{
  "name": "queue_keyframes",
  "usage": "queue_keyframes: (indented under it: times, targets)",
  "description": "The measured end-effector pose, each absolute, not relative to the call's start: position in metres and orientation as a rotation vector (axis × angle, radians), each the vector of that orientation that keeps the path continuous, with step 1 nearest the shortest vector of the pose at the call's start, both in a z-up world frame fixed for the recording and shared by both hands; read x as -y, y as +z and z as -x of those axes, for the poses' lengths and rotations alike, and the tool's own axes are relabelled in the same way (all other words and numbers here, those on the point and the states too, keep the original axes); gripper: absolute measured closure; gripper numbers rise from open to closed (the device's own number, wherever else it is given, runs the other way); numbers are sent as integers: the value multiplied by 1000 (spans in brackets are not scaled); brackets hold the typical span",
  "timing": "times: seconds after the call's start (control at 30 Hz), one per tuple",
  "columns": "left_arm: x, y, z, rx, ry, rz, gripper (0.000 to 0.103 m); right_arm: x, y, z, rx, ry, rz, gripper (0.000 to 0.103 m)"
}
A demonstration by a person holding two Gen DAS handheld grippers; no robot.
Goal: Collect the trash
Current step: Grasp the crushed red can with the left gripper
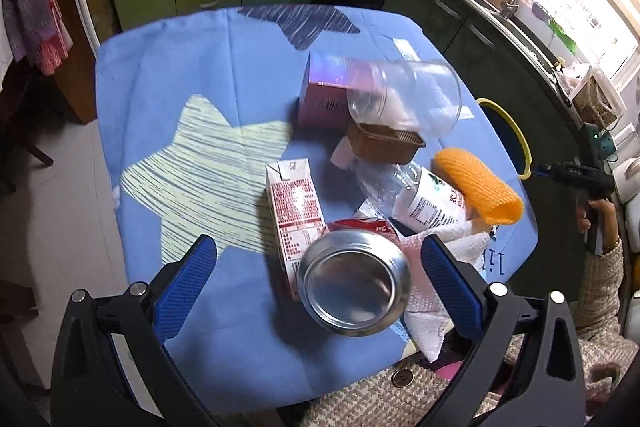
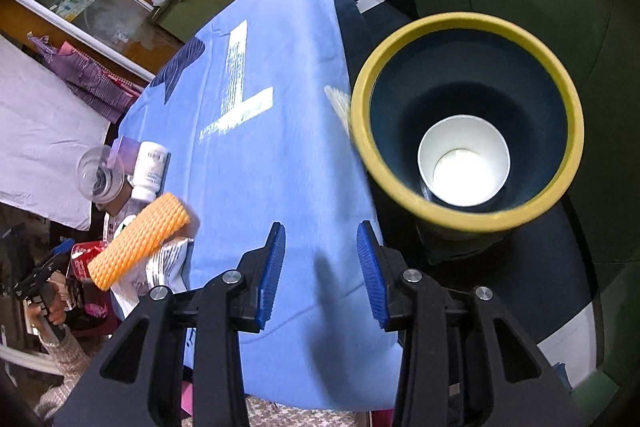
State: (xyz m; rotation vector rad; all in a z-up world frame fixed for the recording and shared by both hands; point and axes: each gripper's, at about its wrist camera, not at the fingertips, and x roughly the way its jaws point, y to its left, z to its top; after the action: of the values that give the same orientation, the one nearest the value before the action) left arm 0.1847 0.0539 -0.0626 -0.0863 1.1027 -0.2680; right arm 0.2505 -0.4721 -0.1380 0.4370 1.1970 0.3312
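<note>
- The left gripper [image 1: 316, 279] is standing wide open, gripping nothing; a metal can [image 1: 354, 283] is lying between its pads.
- The right gripper [image 2: 322, 275] is hanging partly open and empty.
- The yellow-rimmed bin [image 2: 576, 131], just beyond its right finger, is holding a paper cup [image 2: 464, 163].

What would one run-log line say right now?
left hand-held gripper: open over can | right hand-held gripper: open, empty | paper cup: in bin

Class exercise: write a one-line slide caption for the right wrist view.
Right gripper, jaws apart and empty, hangs over the blue tablecloth beside a yellow-rimmed bin holding a white paper cup.
</note>
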Motion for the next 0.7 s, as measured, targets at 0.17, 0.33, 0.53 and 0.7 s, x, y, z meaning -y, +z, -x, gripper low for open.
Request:
queue_keyframes:
  times: [0.17,0.33,0.53,0.7]
  targets:
    - [-47,-75,-190,-1170,-376,151,6,476,-139,-244,-1196,328,-444,65]
    - [-40,-89,-190,-1233,-416,167,6,475,-141,-243,-1200,331,-444,63]
    - [-34,-90,-189,-1254,-417,140,7,469,-147,-248,-1214,343,-438,63]
    - [-31,-90,-190,-1255,-426,137,7,465,-150,-250,-1221,353,-435,63]
